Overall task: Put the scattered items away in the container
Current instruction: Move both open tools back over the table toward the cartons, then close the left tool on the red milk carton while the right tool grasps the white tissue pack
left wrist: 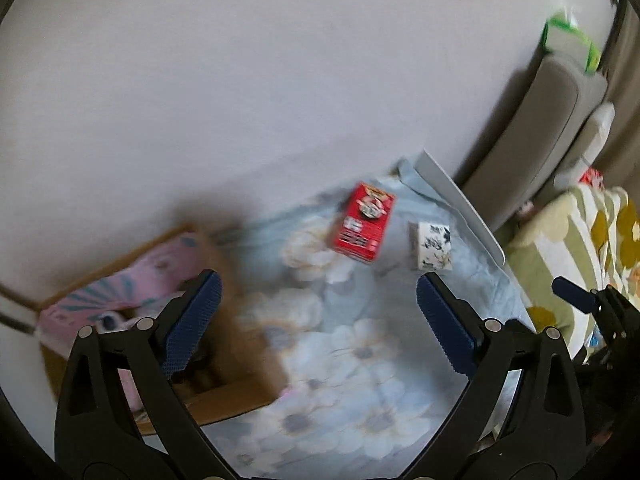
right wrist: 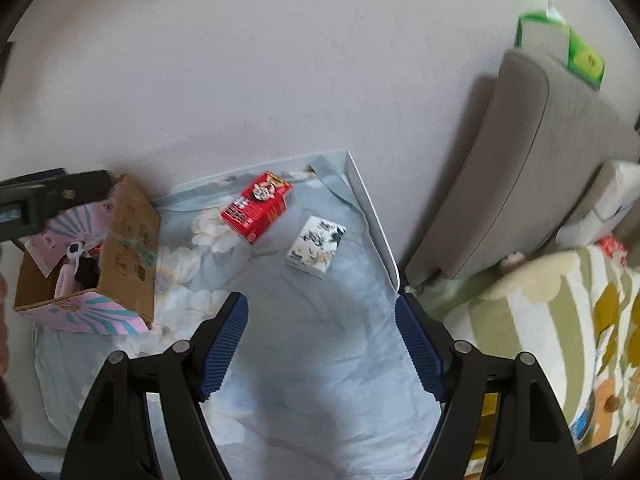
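Note:
A red carton (left wrist: 362,222) (right wrist: 258,208) and a white box with a dark floral print (left wrist: 432,246) (right wrist: 316,246) lie on a light blue flowered cloth (left wrist: 352,340) (right wrist: 320,340). An open cardboard box (left wrist: 224,344) (right wrist: 124,248) with pink flaps stands at the cloth's left and holds several items. My left gripper (left wrist: 318,286) is open and empty, over the box's right edge. My right gripper (right wrist: 322,308) is open and empty, above the cloth, short of the white box. The right gripper's tip also shows in the left wrist view (left wrist: 572,294).
A white wall (right wrist: 280,60) is behind. A white tray edge (right wrist: 372,216) borders the cloth on the right. A grey cushion (right wrist: 528,168) leans at the right with a green pack (right wrist: 576,52) on top. A striped flowered blanket (right wrist: 560,320) lies at the right.

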`<state>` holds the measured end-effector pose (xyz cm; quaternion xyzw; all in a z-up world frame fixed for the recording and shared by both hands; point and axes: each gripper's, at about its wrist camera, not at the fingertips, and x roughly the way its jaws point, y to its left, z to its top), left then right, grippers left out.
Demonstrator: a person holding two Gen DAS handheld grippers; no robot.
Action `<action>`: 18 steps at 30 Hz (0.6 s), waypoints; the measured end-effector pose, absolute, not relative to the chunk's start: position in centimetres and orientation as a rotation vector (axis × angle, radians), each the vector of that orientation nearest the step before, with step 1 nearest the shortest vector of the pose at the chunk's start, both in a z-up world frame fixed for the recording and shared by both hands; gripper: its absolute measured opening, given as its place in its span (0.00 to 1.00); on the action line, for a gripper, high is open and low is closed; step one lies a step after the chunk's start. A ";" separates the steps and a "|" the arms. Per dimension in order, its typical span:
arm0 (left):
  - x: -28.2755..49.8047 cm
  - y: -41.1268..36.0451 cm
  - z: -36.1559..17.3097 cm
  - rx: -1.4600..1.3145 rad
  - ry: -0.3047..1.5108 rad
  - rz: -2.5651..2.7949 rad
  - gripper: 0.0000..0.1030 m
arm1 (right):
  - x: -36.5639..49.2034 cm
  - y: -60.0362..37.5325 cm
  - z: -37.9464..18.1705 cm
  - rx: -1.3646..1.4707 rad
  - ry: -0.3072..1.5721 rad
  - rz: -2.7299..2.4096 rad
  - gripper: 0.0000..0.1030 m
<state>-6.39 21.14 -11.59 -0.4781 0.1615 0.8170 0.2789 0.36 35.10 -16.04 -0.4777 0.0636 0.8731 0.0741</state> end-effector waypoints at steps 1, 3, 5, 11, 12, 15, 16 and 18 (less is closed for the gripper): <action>-6.6 22.4 -12.8 -1.306 0.449 2.175 0.95 | 0.2 35.3 -16.5 -1.445 0.203 2.623 0.70; -7.1 24.1 -14.6 -1.347 0.461 2.154 0.95 | -0.1 35.6 -17.7 -1.462 0.227 2.636 0.70; -7.8 25.8 -17.0 -1.394 0.472 2.126 0.95 | -0.5 35.7 -19.1 -1.485 0.263 2.655 0.70; -9.6 28.2 -22.1 -1.467 0.507 2.137 0.95 | -1.8 35.4 -22.8 -1.479 0.271 2.697 0.70; -9.9 28.3 -22.6 -1.479 0.496 2.139 0.95 | -2.0 35.3 -23.1 -1.470 0.265 2.704 0.70; -10.8 28.5 -23.9 -1.516 0.444 2.141 0.95 | -3.1 35.4 -24.0 -1.452 0.255 2.725 0.70; -11.0 28.6 -24.1 -1.522 0.438 2.139 0.95 | -3.5 35.4 -24.3 -1.447 0.245 2.727 0.70; -11.2 28.7 -24.5 -1.523 0.434 2.147 0.95 | -4.3 35.4 -24.7 -1.441 0.217 2.725 0.70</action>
